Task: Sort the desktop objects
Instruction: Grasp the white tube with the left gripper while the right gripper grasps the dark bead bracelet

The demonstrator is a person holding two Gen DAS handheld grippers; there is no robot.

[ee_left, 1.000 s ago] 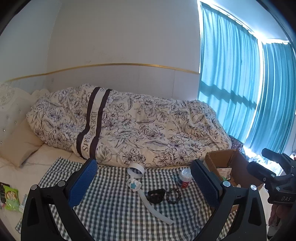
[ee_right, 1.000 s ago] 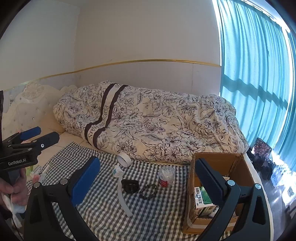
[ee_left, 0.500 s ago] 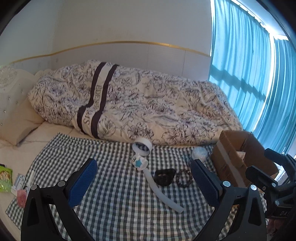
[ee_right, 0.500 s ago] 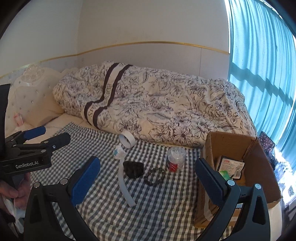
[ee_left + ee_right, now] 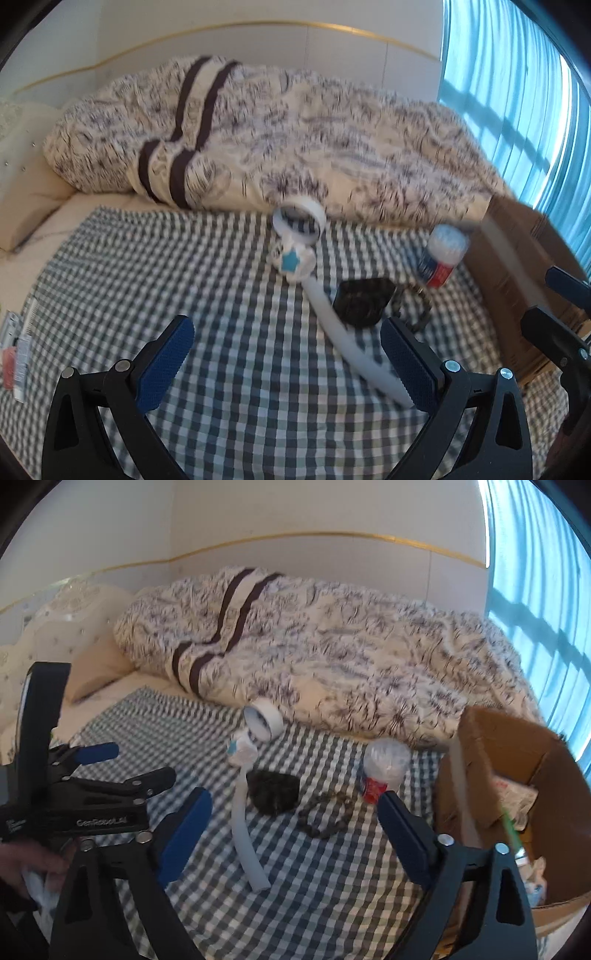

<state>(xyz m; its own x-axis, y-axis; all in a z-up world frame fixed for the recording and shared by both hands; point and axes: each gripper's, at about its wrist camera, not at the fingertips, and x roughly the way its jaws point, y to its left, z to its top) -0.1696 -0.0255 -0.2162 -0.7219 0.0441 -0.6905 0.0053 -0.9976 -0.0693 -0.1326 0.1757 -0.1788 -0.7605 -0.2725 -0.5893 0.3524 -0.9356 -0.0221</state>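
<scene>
Both grippers spread wide, empty: left gripper (image 5: 284, 360), right gripper (image 5: 295, 823). White tube (image 5: 243, 827) lies on checked cloth (image 5: 332, 886) dead ahead of right gripper, long axis pointing away. Cardboard box (image 5: 554, 760) sits right.

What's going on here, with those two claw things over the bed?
A person holds a hand-held claw in each hand above a checked cloth spread on a bed. Both the left claw and the right claw are open and hold nothing. On the cloth lie a roll of white tape, a bent white tube, a small black pouch, a bead bracelet and a jar of cotton swabs. A cardboard box beside them already holds some things. Sorting seems to be just starting.
</scene>
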